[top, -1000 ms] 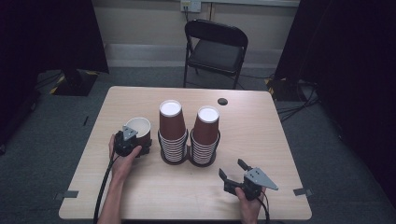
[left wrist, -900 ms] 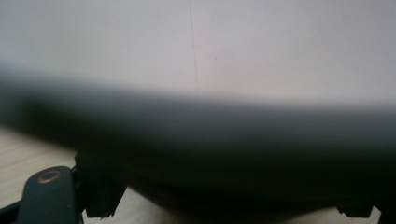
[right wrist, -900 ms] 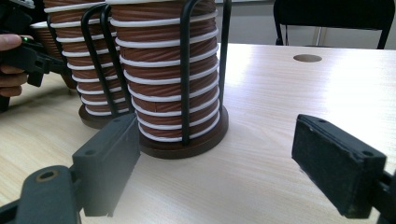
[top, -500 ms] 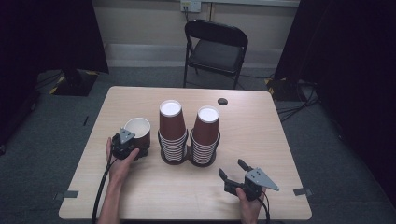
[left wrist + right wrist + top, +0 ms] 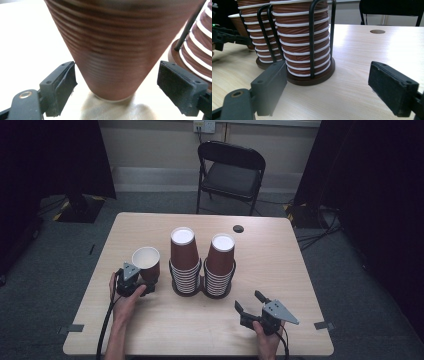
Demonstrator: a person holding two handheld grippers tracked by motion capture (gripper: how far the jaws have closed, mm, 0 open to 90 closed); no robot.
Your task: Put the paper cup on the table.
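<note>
Since the earlier picture our left gripper (image 5: 141, 281) had slid the single cup (image 5: 146, 262) a little toward the two stacks (image 5: 184, 265). In the left gripper view the pads stood on either side of the cup (image 5: 113, 50) without touching it, so we judged it released, upright on the table (image 5: 280, 265) just left of the racks. Our right gripper (image 5: 251, 303) sat open and idle near the front edge. We judged stacking yet to come.
</note>
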